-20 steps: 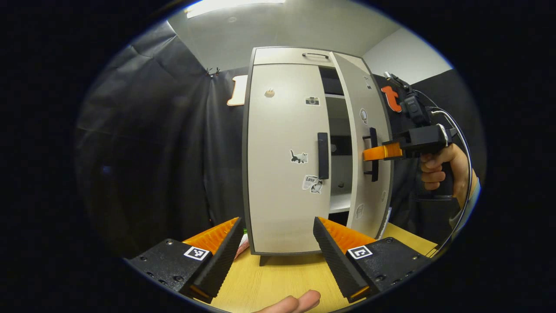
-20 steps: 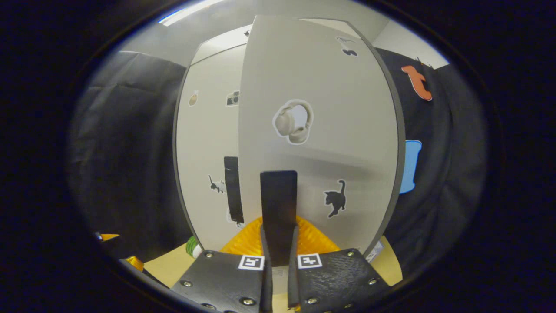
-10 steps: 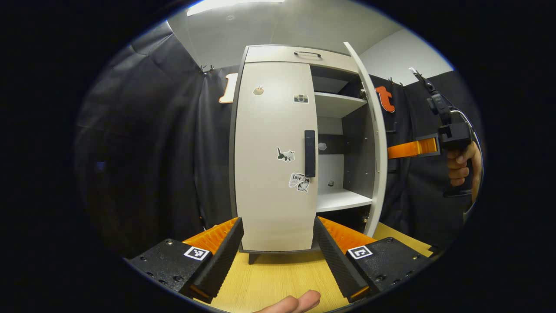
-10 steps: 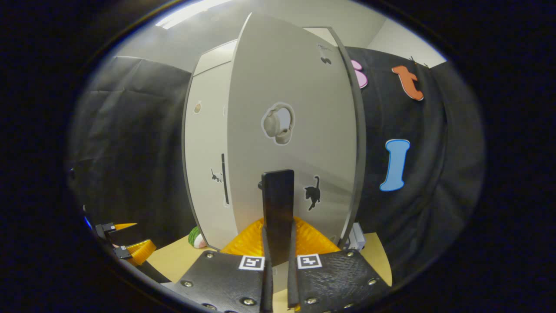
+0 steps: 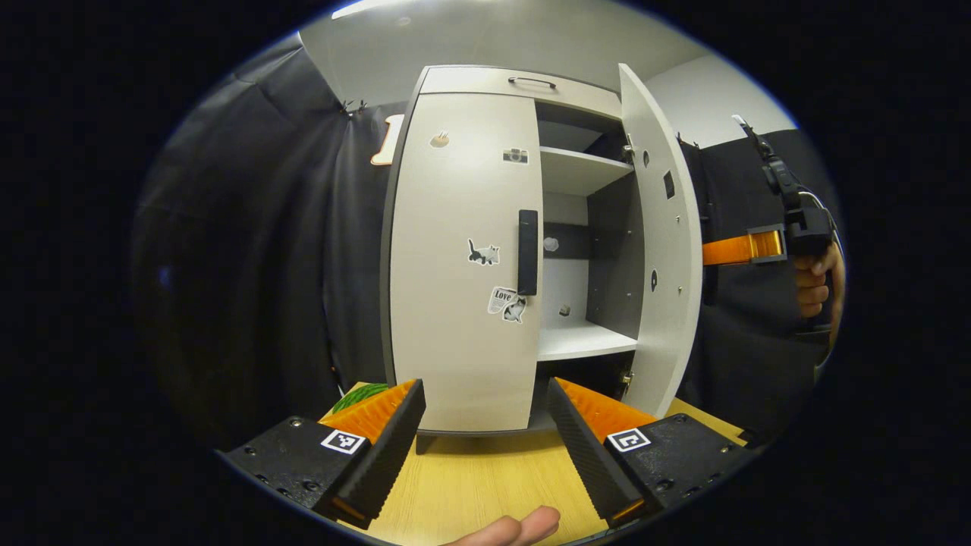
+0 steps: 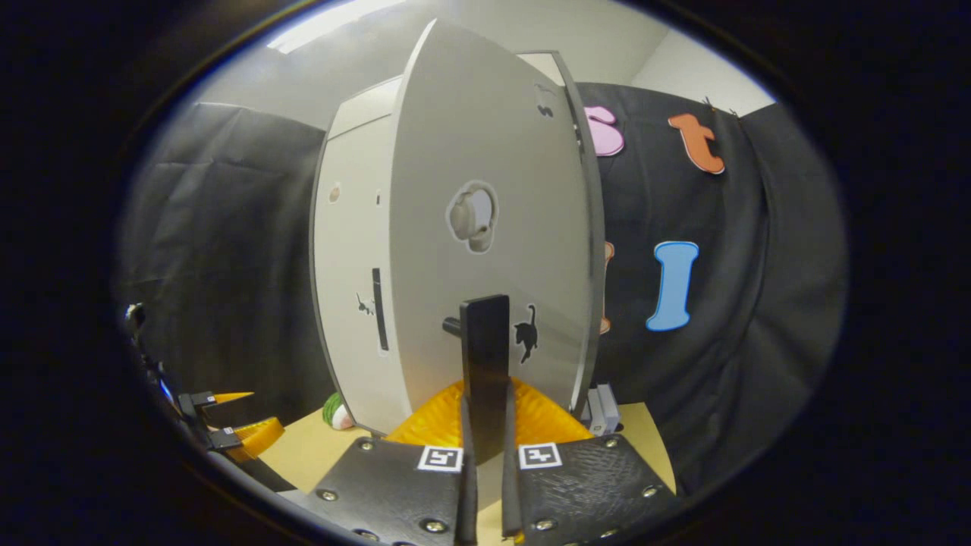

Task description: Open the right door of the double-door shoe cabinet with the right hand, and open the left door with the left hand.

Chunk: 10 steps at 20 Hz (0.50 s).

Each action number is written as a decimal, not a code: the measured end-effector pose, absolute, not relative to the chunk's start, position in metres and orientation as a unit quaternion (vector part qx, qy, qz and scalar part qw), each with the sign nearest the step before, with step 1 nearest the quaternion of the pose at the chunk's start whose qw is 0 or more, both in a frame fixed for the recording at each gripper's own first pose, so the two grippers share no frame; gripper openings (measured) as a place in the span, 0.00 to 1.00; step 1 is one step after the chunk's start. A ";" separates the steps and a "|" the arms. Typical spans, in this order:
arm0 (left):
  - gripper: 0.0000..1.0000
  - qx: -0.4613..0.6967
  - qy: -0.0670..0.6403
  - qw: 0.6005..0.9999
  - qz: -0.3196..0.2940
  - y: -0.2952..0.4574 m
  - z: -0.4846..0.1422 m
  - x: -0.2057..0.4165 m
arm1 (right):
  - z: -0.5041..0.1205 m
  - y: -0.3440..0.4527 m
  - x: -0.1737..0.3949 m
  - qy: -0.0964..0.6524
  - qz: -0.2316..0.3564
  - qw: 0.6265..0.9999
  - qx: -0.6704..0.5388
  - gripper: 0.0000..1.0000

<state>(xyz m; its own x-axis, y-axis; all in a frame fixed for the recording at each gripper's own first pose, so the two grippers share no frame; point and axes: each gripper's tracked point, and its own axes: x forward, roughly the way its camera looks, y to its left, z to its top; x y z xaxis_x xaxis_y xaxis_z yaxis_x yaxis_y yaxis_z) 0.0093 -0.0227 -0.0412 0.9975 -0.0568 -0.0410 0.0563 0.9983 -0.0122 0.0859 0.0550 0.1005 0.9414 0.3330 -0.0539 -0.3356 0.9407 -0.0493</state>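
We see the shoe cabinet (image 5: 463,265) on a yellow wood bench (image 5: 470,485), its right door (image 6: 485,227) swung wide with our right gripper (image 6: 485,425) clenched on its dark bar handle (image 6: 484,341). The left door (image 5: 455,258) is closed; our left gripper (image 5: 485,425) hangs released, well apart.

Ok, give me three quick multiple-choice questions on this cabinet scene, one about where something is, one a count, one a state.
1. The cat sticker nearest the left door handle sits:
A. left of it
B. above it
C. on the shelf

2. Shelves seen inside the open side:
A. none
B. two
C. five

3. The right tongs are:
A. open in air
B. shut on the right door handle
C. resting on the table

Answers: 1 A, the sticker lies beside the handle. 2 B, an upper and a lower shelf. 3 B, both fingers press the bar.
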 end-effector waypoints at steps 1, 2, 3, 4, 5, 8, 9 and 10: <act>1.00 -0.008 0.024 0.999 -0.034 -0.025 -0.044 0.009 | 0.101 0.049 0.085 0.021 0.164 0.986 -0.030 0.12; 1.00 -0.010 0.026 0.999 -0.039 -0.026 -0.045 0.009 | 0.101 0.044 0.084 0.021 0.159 0.987 -0.029 0.12; 1.00 -0.011 0.025 0.999 -0.040 -0.025 -0.046 0.010 | 0.102 0.038 0.084 0.021 0.154 0.987 -0.027 0.12; 1.00 -0.012 0.024 0.999 -0.041 -0.025 -0.046 0.010 | 0.102 0.032 0.083 0.020 0.150 0.988 -0.027 0.12; 1.00 -0.012 0.023 0.999 -0.044 -0.026 -0.047 0.012 | 0.103 0.025 0.083 0.021 0.144 0.989 -0.024 0.12; 1.00 -0.022 0.031 0.998 -0.055 -0.030 -0.052 0.014 | 0.104 0.004 0.085 0.027 0.124 0.992 -0.007 0.12; 1.00 -0.025 0.034 0.997 -0.058 -0.031 -0.053 0.015 | 0.106 -0.005 0.087 0.028 0.114 0.993 -0.002 0.11; 1.00 -0.026 0.035 0.997 -0.059 -0.031 -0.054 0.016 | 0.107 -0.015 0.090 0.027 0.101 0.994 -0.005 0.11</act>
<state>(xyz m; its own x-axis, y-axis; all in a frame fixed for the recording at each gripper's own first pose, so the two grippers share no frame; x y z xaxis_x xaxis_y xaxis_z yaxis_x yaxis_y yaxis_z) 0.0162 -0.0313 -0.0539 0.9907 -0.1188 -0.0669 0.1151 0.9918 -0.0562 0.0901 -0.0152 0.1067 0.9779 0.2015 -0.0552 -0.2020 0.9794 -0.0039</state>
